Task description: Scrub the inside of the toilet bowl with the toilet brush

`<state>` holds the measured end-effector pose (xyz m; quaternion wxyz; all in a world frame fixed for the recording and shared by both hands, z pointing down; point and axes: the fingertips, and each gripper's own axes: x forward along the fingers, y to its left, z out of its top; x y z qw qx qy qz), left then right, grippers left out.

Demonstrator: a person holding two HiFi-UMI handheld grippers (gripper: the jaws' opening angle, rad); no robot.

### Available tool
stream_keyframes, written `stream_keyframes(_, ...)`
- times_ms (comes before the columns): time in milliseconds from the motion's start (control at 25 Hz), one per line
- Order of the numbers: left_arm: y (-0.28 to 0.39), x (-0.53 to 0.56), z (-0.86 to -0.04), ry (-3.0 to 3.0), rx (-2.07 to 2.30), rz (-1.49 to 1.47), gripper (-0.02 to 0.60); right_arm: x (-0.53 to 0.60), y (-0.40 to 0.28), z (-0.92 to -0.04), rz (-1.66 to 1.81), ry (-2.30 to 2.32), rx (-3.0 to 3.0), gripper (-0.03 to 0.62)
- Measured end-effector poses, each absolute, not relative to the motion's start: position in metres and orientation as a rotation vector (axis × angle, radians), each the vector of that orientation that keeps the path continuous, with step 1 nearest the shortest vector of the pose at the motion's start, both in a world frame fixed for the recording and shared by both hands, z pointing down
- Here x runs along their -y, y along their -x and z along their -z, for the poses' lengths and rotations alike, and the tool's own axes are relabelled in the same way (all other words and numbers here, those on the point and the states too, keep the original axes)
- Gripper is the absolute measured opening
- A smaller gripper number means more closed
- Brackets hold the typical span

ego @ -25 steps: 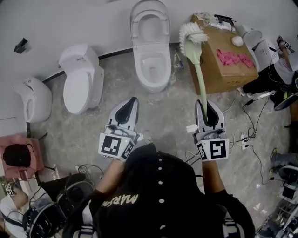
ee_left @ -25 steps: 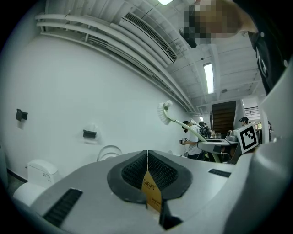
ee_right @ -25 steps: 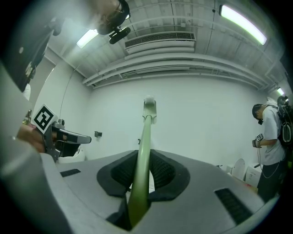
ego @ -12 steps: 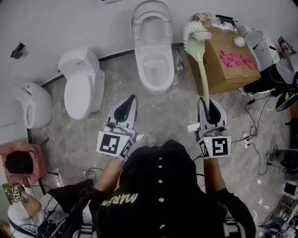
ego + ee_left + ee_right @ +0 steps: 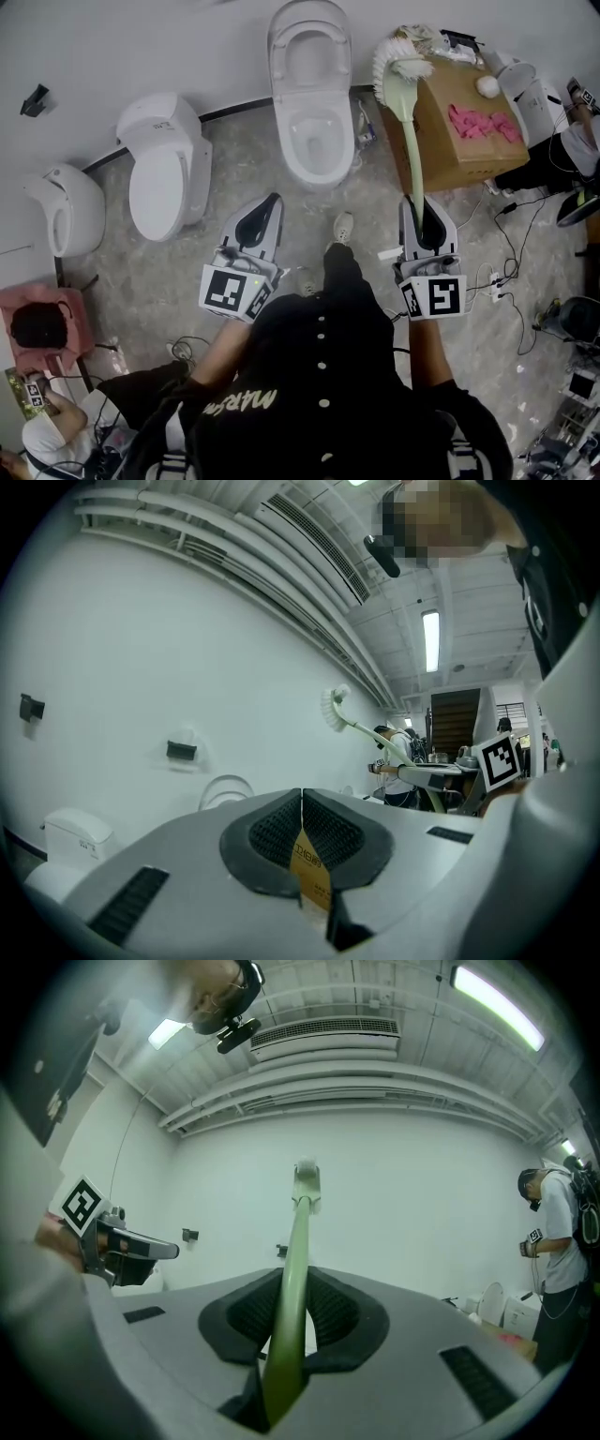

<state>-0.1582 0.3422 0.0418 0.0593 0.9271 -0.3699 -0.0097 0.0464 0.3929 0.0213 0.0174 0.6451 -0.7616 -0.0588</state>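
Note:
An open white toilet (image 5: 314, 103) stands against the far wall, lid up, bowl facing me. My right gripper (image 5: 424, 214) is shut on the pale green handle of the toilet brush (image 5: 411, 141). The handle (image 5: 291, 1279) runs up from between the jaws to the white bristle head (image 5: 397, 62), which is raised over the cardboard box, right of the bowl. My left gripper (image 5: 265, 208) is shut and holds nothing, its pads (image 5: 302, 829) pressed together. It sits in front of the bowl, slightly left. The brush (image 5: 336, 710) also shows in the left gripper view.
A closed white toilet (image 5: 164, 159) and another fixture (image 5: 66, 206) stand to the left. A cardboard box (image 5: 459, 117) with pink items sits right of the bowl. Cables (image 5: 497, 272) trail over the floor at right. My shoe (image 5: 343, 227) is forward on the floor. A person (image 5: 558, 1232) stands at far right.
The view has drawn a little closer to the open toilet. My foot has stepped forward between the grippers. The brush stays raised in the right gripper.

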Motion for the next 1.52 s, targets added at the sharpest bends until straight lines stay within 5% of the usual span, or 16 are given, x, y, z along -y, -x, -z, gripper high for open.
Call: stream_keyframes(1520, 0.001, -0.029, -0.025, -2.723, 1.308, 0.041, 0.029, -0.055, -0.202, -0.013, 0.174, -1.815, 2.534, 0.084)
